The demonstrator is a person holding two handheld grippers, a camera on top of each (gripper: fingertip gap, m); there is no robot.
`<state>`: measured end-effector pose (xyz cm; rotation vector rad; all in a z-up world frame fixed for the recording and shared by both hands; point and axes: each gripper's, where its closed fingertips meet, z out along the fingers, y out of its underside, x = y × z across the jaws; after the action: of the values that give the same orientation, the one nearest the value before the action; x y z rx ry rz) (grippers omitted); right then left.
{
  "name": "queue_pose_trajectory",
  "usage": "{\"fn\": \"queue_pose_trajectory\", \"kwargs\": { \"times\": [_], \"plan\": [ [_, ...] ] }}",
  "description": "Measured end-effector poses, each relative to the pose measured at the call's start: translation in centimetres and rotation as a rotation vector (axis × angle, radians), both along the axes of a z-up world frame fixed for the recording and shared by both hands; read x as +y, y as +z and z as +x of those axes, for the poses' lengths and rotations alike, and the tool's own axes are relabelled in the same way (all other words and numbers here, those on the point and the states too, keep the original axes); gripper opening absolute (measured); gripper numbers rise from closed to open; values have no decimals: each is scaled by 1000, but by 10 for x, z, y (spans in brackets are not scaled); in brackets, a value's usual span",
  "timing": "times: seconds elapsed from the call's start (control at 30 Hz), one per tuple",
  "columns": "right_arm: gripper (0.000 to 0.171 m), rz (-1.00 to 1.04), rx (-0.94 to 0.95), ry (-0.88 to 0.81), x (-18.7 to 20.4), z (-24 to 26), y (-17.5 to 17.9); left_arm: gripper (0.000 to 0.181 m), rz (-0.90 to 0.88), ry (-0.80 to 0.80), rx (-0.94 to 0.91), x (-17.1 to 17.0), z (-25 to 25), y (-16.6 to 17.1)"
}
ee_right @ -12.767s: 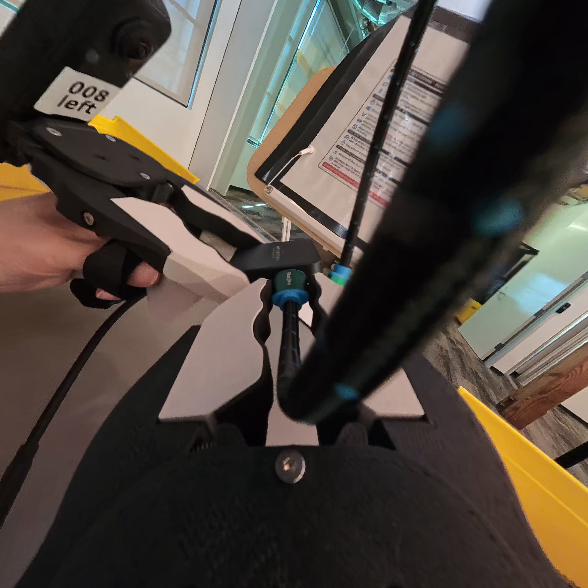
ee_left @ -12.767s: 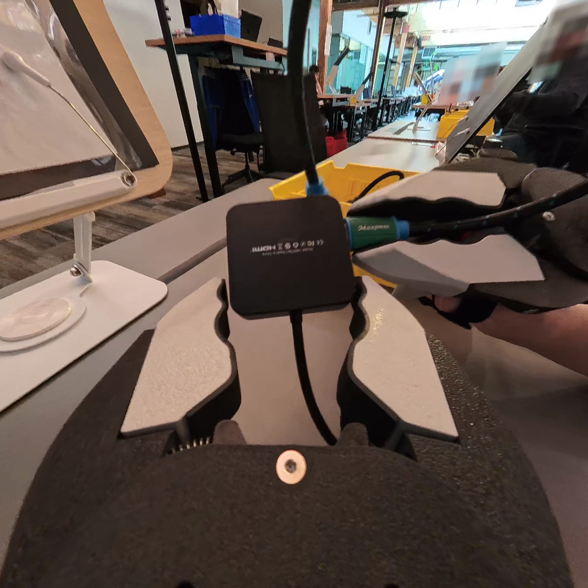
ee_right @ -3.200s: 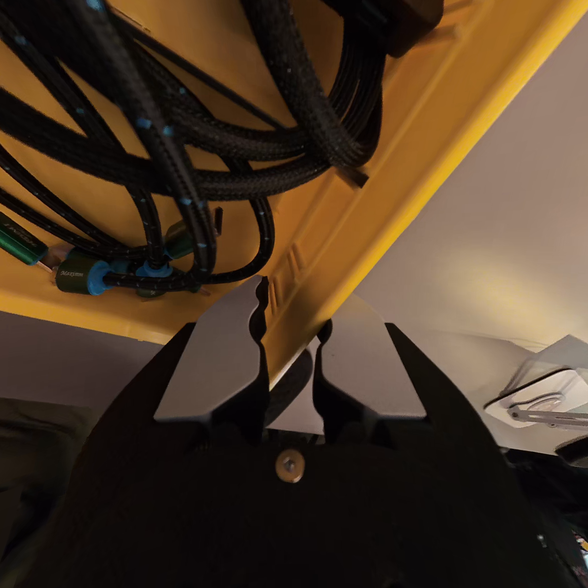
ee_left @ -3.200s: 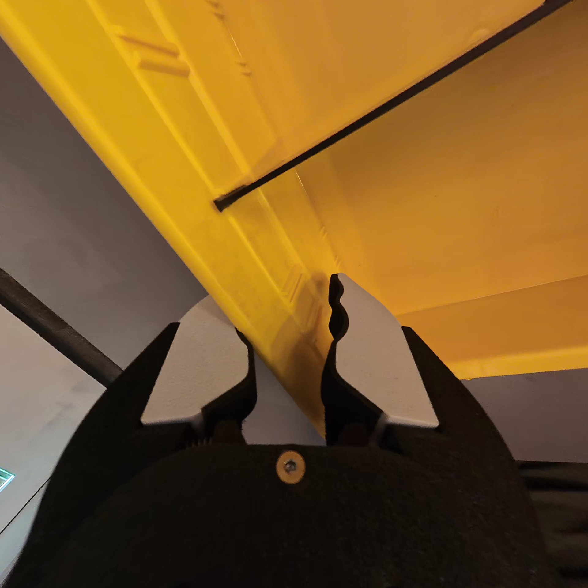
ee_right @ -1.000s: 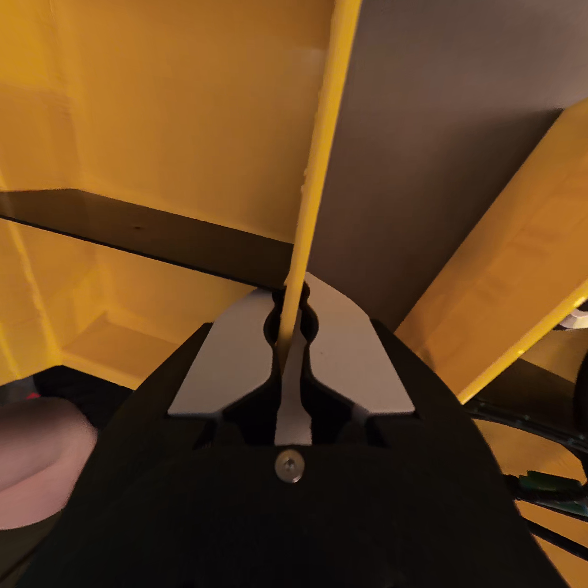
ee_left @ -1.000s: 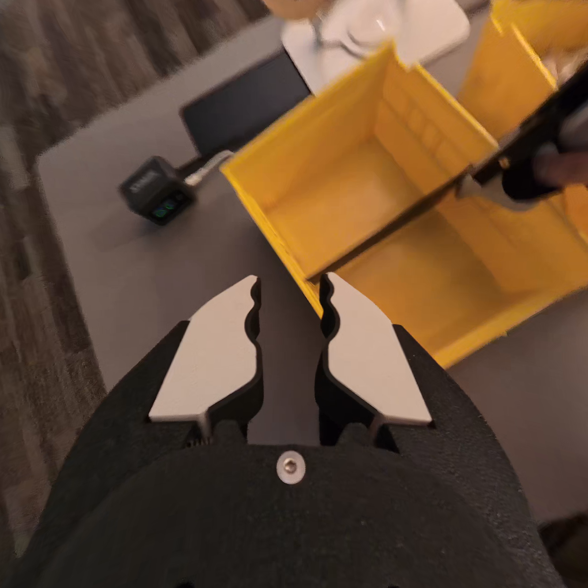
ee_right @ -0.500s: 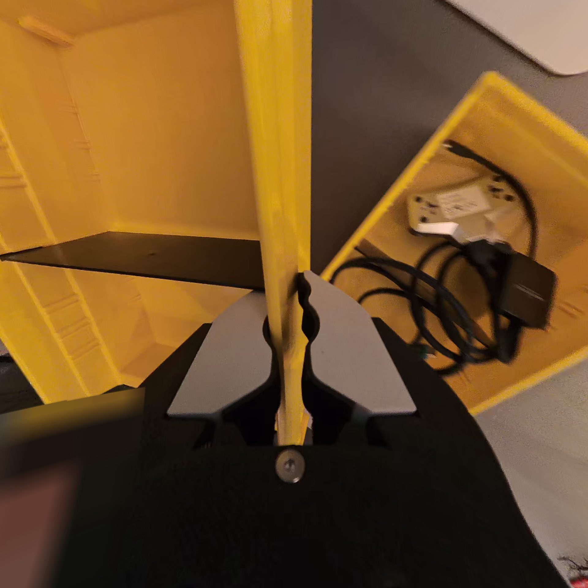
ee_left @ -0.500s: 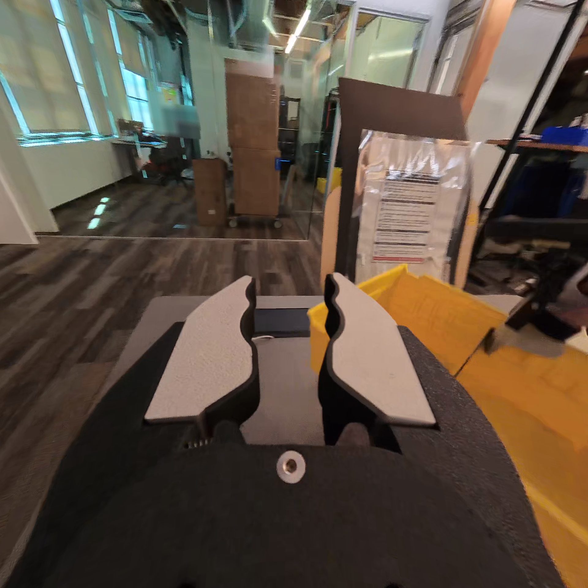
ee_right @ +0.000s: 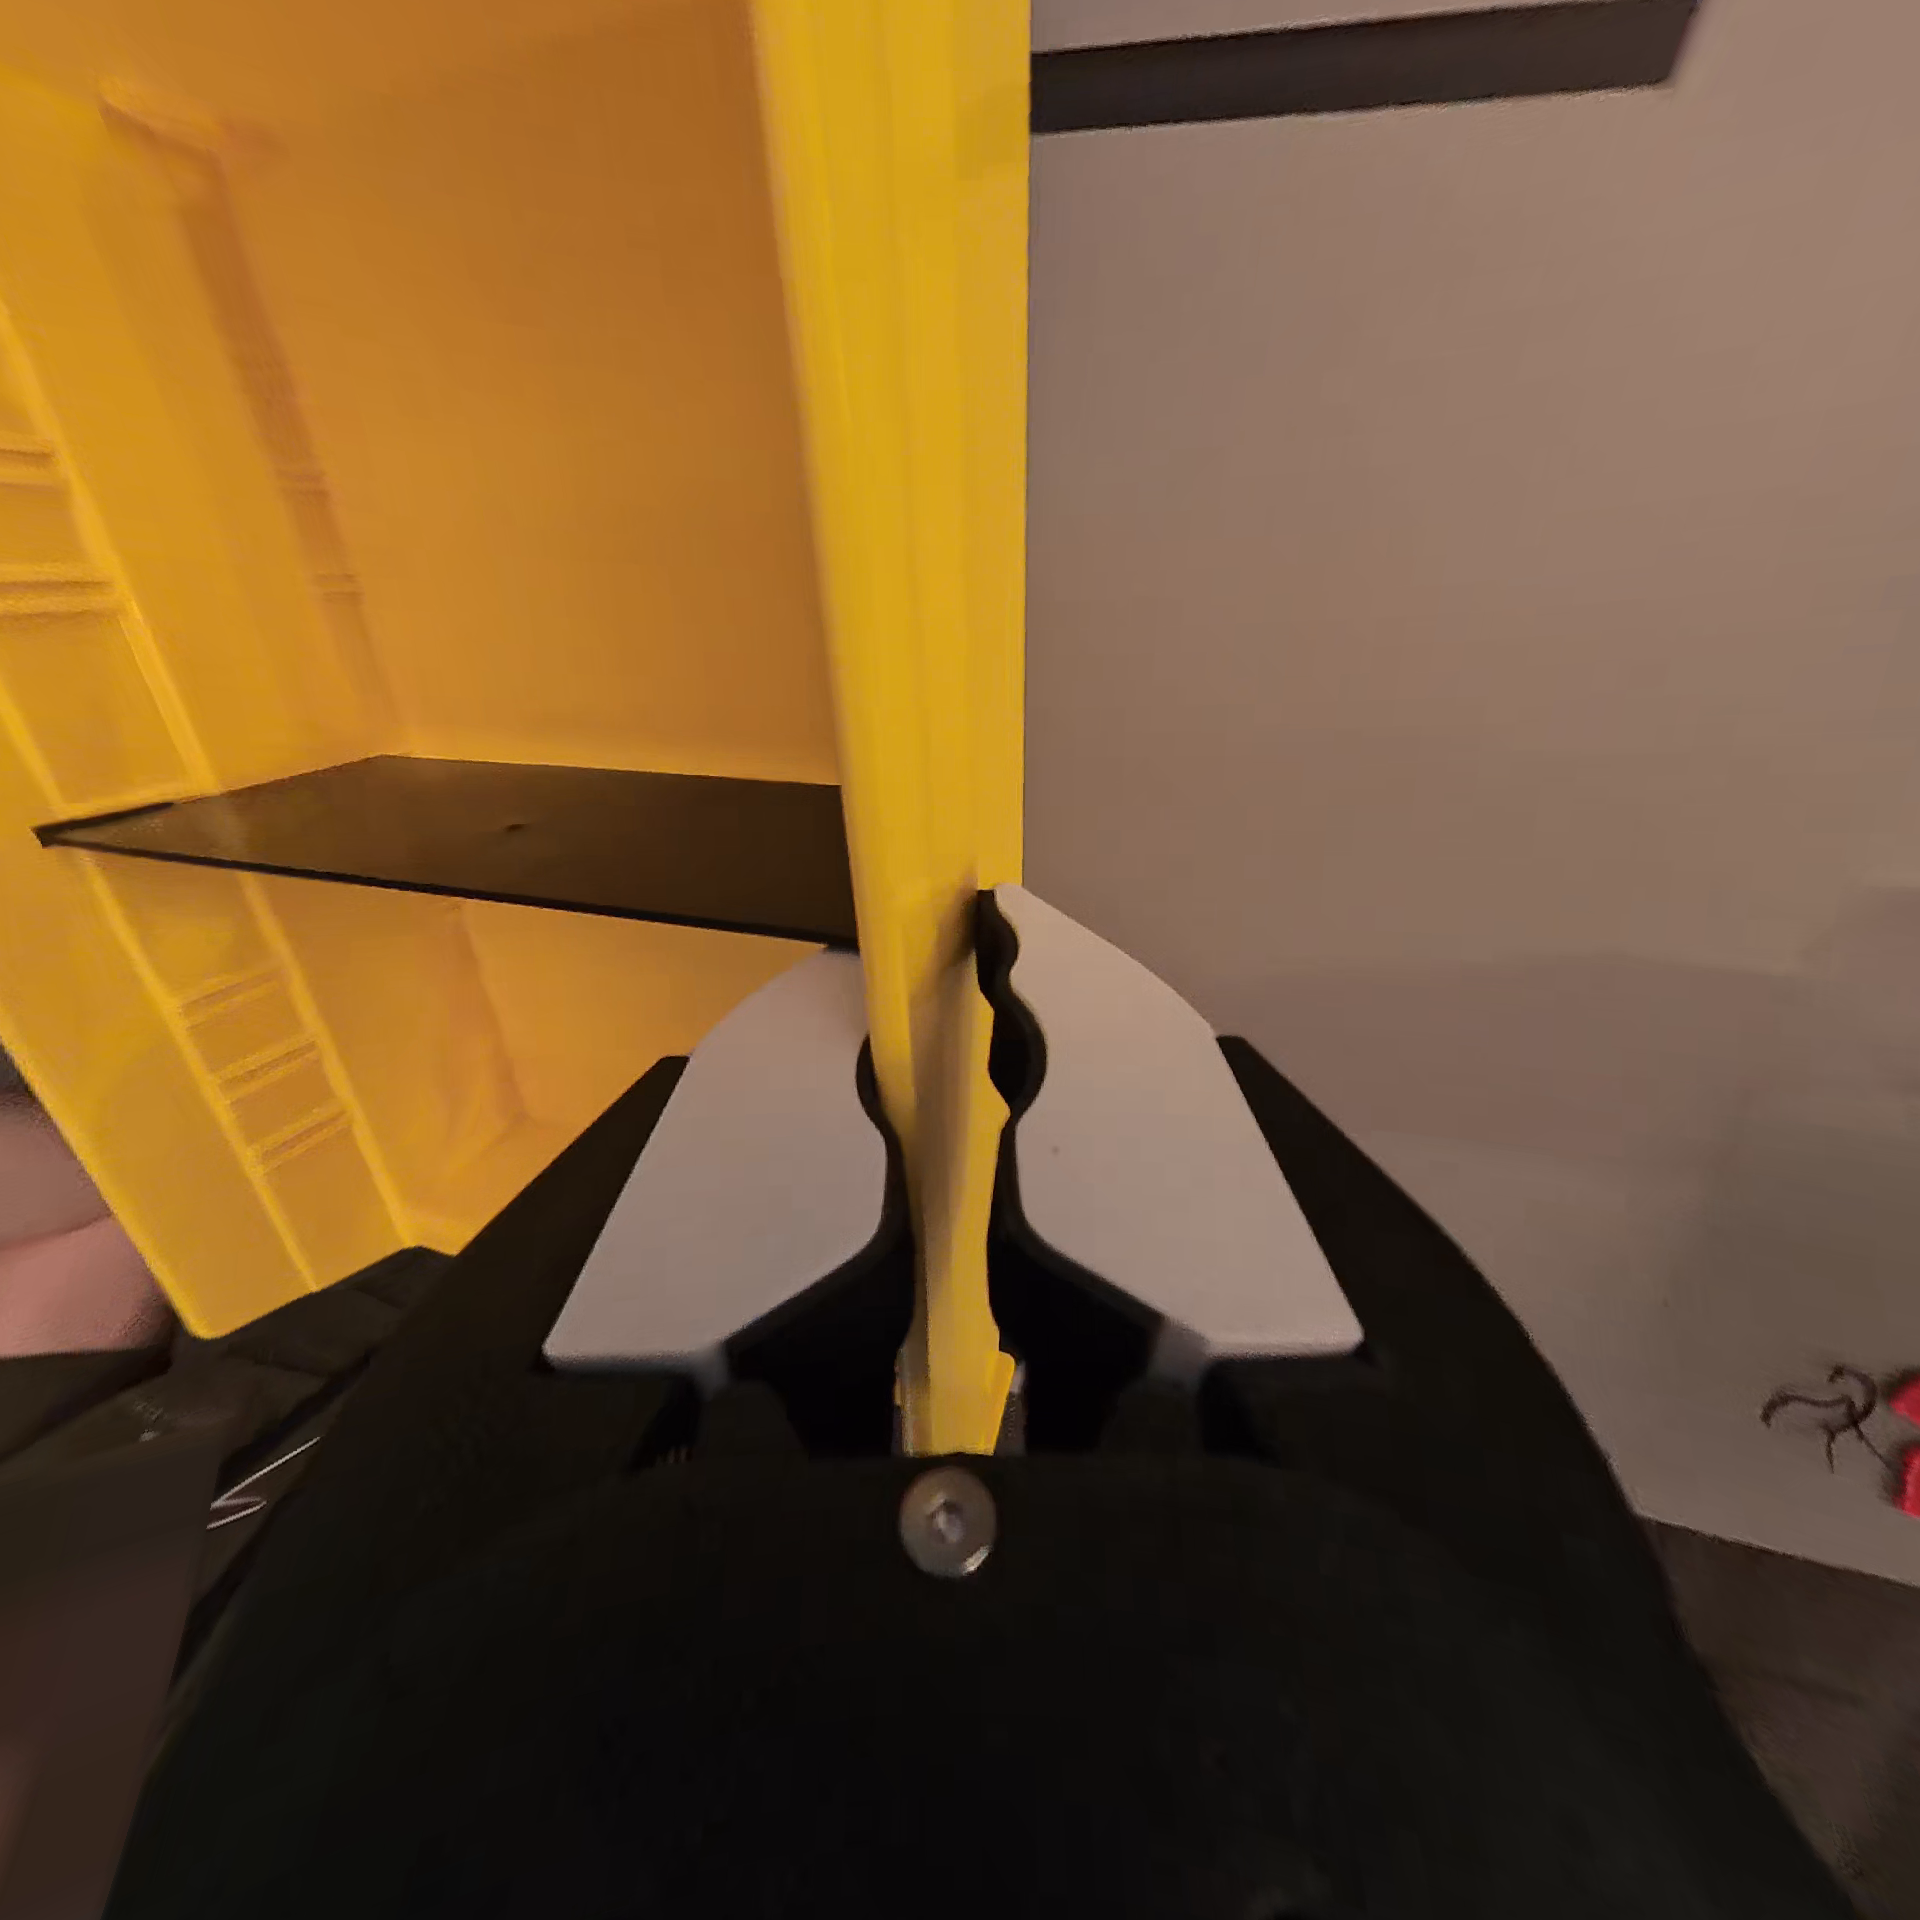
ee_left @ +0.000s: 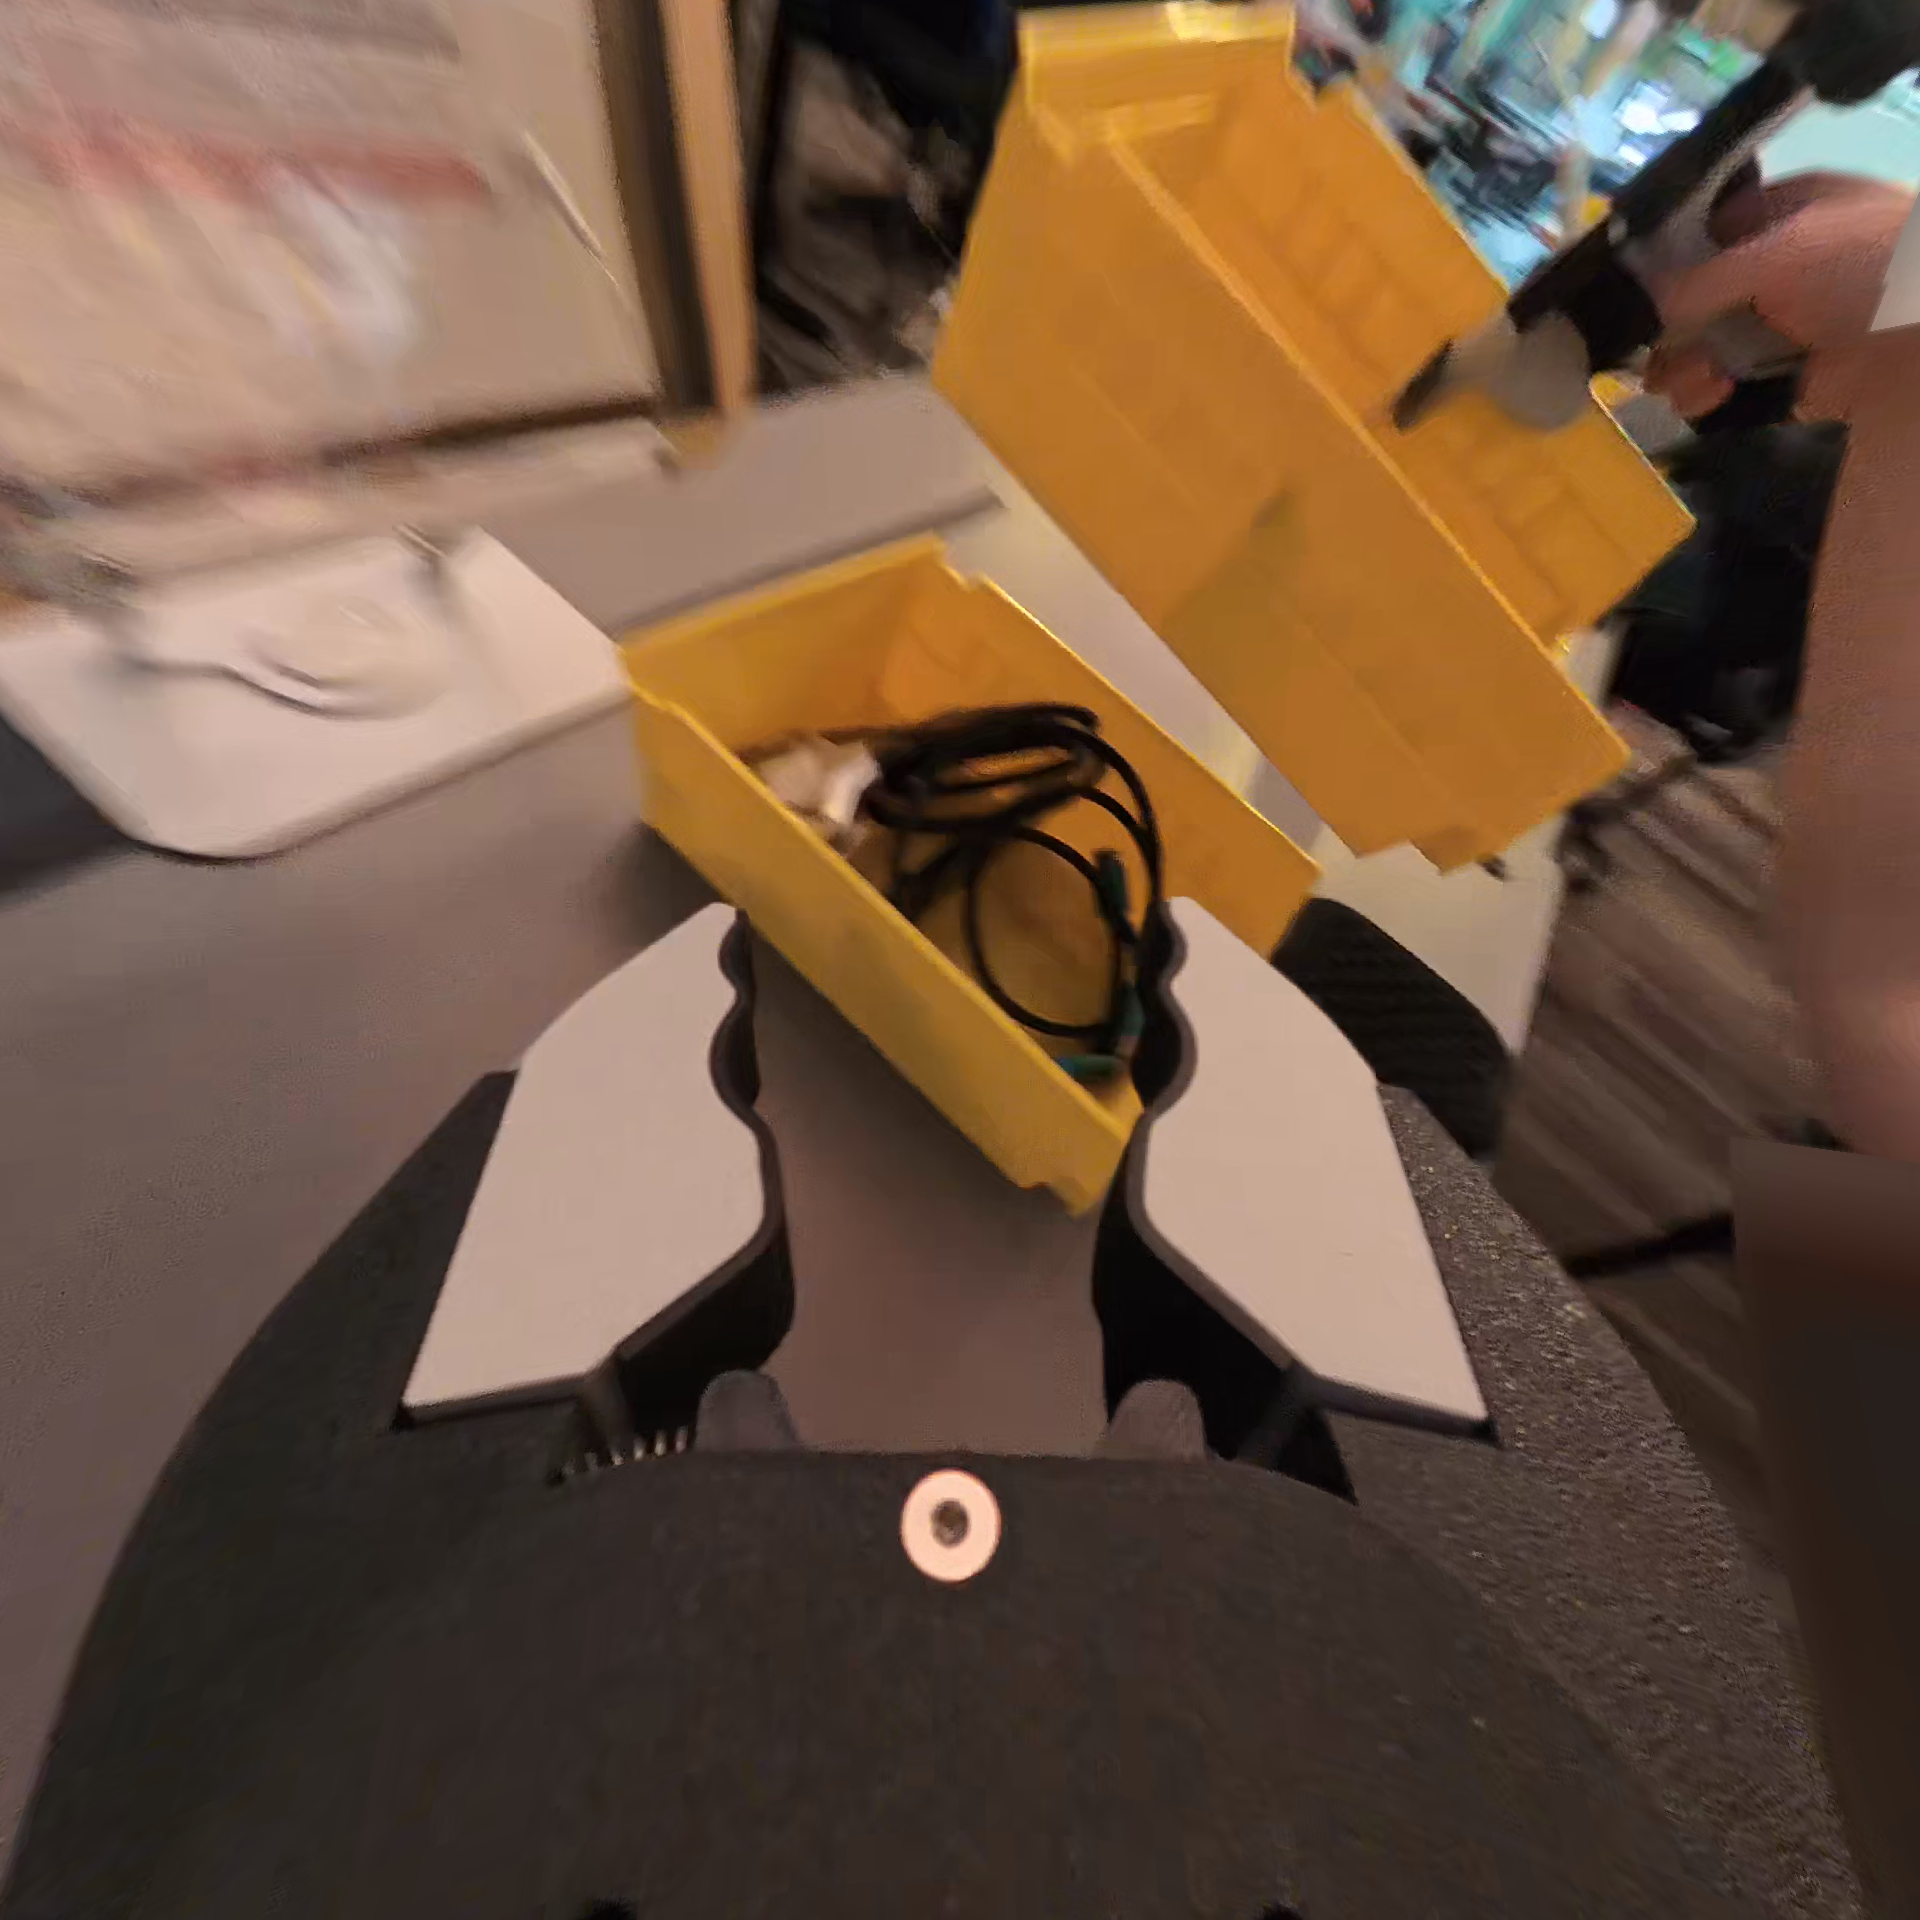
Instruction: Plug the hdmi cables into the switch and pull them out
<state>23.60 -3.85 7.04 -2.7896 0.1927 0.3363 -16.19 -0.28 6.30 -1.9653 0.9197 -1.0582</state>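
Observation:
In the left wrist view a small yellow bin (ee_left: 831,914) stands on the grey table and holds coiled black HDMI cables (ee_left: 1029,831) and a pale switch box (ee_left: 816,774). My left gripper (ee_left: 945,935) is open and empty, hovering just in front of that bin's near corner. My right gripper (ee_right: 925,935) is shut on the side wall of a large empty yellow bin (ee_right: 520,416) with a black divider (ee_right: 499,842). In the left wrist view that large bin (ee_left: 1247,457) hangs tilted in the air above the table, held by the right gripper (ee_left: 1496,374) at the upper right.
A white flat object (ee_left: 312,707) lies on the grey table (ee_left: 260,1039) at the left. A black chair back (ee_left: 1403,1029) stands past the table's right edge. Bare grey table (ee_right: 1455,623) shows right of the held bin, with a small red object (ee_right: 1901,1444) at the edge. There is about 40 centimeters between the tips of the two grippers.
The left gripper has swung round from the room to face the small bin with the cables, and its jaws have opened wider. The right gripper has lifted the large bin off the table.

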Motion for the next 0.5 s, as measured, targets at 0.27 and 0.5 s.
{"fn": "queue_pose_trajectory", "kwargs": {
  "times": [0.27,0.5],
  "plan": [
    [13,6,-89,-145,-33,84,-48,64,-309,-183,292,-20,67,-125],
    [13,39,-130,-294,-50,105,-119,56,-259,-213,429,-28,87,-145]
  ]
}}
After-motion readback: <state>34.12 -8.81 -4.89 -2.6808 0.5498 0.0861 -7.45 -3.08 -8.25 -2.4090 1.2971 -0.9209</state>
